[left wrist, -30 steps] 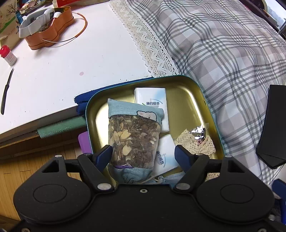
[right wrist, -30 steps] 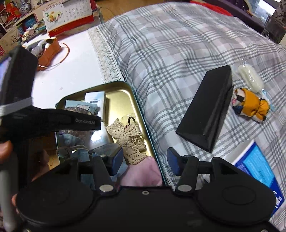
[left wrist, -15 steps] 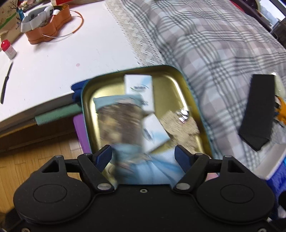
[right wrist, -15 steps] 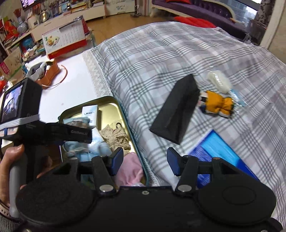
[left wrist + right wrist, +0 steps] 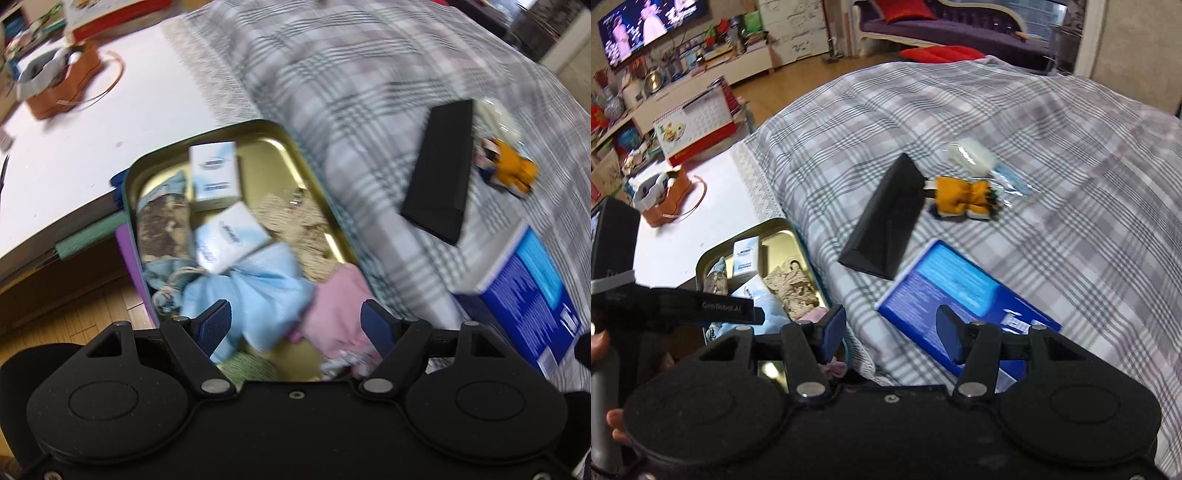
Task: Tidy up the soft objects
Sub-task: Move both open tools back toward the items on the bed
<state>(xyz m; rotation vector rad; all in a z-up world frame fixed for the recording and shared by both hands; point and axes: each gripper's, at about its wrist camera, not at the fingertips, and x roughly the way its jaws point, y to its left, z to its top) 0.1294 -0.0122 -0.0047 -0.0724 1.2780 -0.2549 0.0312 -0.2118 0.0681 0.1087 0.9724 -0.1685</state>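
Since a second ago both grippers have been drawn up and back from the tin (image 5: 317,192), so that more of the plaid cloth (image 5: 351,85) is taken in by both views and the herb sachet (image 5: 162,229), then framed between the left fingers, is now seen farther off inside the tin. The tin is set at the table's edge, half on the cloth, and is filled with the sachet, two white packets (image 5: 216,175), beige lace (image 5: 291,221), a blue mask (image 5: 258,291) and a pink cloth (image 5: 340,306). The left gripper (image 5: 295,325) is held above the tin's near end with its jaws released and nothing grasped; the view is blurred. The right gripper (image 5: 892,332) is held over the cloth beside the tin, its jaws likewise parted and empty. Farther out on the cloth lie a black case (image 5: 886,221), an orange plush toy (image 5: 964,195) just beside it, a clear pouch (image 5: 971,155) and a blue box (image 5: 956,288). An orange holder (image 5: 62,88) is left on the white table (image 5: 110,129).
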